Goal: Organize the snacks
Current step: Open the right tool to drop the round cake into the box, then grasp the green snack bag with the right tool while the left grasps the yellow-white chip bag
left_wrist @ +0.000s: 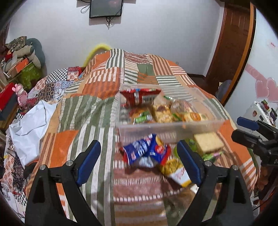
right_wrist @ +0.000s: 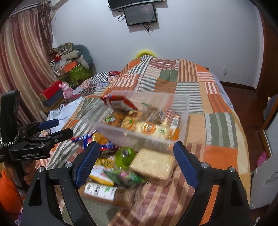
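Grippers: the left gripper (left_wrist: 139,163) and the right gripper (right_wrist: 136,162) are both held released, jaws spread wide, nothing gripped between the blue pads (left_wrist: 88,161).
Between the left jaws: a blue snack packet (left_wrist: 144,150) is seen lying on the striped bedspread (left_wrist: 83,107), with a yellow and white packet (left_wrist: 175,171) just beside it, close to the right-hand pad.
Between the right jaws: a square sandwich pack (right_wrist: 153,164) is framed towards the right-hand pad, touching a green round item (right_wrist: 124,156); a green and pink packet (right_wrist: 125,176) is overlapped by the sandwich pack's near edge.
Nearest the right gripper: a long white-labelled packet (right_wrist: 104,189) is laid across the bedspread, just ahead of the left-hand finger.
Blur: the loose snacks are smeared in both views, so their labels cannot be read.
Just beyond the loose snacks: a clear plastic box (left_wrist: 173,129) is set on the bedspread, its near wall directly ahead of both tools.
Inside the box: a red bag (left_wrist: 140,97) is stood at the far end; bread rolls and wrapped pastries (left_wrist: 161,113) are packed in front of it.
Other tool: the left gripper is caught at the left edge of the right view, the right gripper at the right edge of the left view, well apart from the snacks.
Far off: a small screen (left_wrist: 105,7) is mounted on the wall (left_wrist: 165,34) past the bed.
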### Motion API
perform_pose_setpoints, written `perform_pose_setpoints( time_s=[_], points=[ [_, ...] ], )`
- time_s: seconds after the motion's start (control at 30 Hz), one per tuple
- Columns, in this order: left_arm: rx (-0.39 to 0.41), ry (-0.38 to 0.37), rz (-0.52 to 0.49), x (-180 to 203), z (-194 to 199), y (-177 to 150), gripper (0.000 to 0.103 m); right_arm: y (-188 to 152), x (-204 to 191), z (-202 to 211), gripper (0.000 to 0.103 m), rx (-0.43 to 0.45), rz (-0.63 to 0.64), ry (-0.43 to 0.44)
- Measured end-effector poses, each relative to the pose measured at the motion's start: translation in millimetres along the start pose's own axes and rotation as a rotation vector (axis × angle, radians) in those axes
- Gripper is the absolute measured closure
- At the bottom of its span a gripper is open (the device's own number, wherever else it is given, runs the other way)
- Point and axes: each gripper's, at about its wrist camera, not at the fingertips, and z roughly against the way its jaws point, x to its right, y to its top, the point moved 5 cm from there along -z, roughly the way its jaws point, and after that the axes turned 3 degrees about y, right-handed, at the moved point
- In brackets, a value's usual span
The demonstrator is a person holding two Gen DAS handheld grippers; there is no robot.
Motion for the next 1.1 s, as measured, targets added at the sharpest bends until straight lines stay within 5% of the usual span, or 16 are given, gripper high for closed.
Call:
perform_pose_setpoints(
  time_s=[0.47,1.03,1.1],
  points=[
    [-0.105,-0.028,0.035,7,-12,-51,0.013,-47,-10,-31,0.017,-0.138,-0.023,0.065],
    [-0.125,-0.089,0.048,24,-20,-50,0.013,-55,-8,-34,0.073,-0.102,-0.040,0.042],
    [-0.131,-0.105,0.037,34,-22,-48,0.013,-56,-6,-30,0.074,-0.094,-0.044,0.046]
  ],
)
